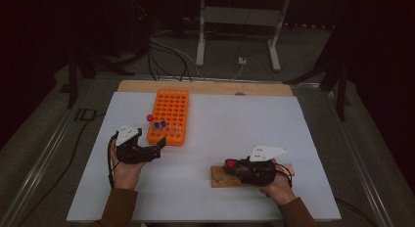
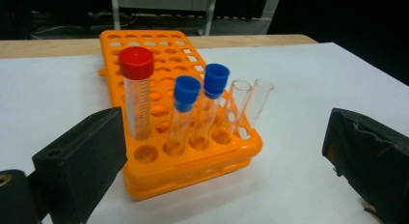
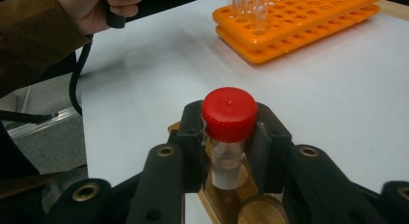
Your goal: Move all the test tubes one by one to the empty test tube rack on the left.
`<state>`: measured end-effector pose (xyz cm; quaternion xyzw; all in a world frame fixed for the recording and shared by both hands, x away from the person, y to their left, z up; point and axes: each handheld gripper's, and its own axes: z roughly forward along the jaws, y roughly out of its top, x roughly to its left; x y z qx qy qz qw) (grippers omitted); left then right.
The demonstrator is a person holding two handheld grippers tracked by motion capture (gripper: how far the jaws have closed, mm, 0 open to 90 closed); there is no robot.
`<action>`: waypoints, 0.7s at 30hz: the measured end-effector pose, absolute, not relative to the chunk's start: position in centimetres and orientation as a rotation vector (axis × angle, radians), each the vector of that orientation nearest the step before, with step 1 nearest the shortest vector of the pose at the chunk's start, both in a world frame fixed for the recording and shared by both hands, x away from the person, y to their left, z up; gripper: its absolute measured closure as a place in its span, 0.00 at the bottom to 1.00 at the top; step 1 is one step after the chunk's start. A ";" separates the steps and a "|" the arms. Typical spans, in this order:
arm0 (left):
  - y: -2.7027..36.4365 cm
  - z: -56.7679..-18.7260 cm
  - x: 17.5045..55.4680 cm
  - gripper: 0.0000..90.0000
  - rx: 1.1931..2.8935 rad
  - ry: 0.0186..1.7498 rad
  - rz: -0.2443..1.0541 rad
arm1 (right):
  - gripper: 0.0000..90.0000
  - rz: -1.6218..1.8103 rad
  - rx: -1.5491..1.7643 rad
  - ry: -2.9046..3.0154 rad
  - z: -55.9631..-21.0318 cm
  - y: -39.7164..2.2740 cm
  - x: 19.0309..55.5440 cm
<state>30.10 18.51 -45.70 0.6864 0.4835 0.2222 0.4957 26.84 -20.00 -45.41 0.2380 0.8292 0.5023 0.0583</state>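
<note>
High view: left gripper (image 1: 157, 145) jaws spread wide, empty, just near of orange plastic tube rack (image 1: 171, 114), far-left on white table (image 1: 235, 124). Right gripper (image 1: 234, 167) over wooden block (image 1: 220, 176), near-right.

Left gripper view: rack holds red-capped tube (image 2: 138, 91), two blue-capped tubes (image 2: 185, 110).

Right gripper view: jaws pinching red-capped clear vial (image 3: 228, 132), upright on block.

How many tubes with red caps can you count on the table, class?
2. One red-capped tube stands in the orange rack, beside two blue-capped tubes. The other red-capped tube stands in the wooden block, gripped by the right gripper.
</note>
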 end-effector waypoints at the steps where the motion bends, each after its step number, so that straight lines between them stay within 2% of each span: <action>1: 18.4 -45.7 30.1 0.03 1.665 1.167 0.536 | 0.78 1.519 0.721 2.513 -45.4 -20.0 26.8; 21: 15.3 -44.7 29.2 0.03 1.707 1.040 0.503 | 0.79 1.682 0.721 2.434 -42.0 -21.5 27.1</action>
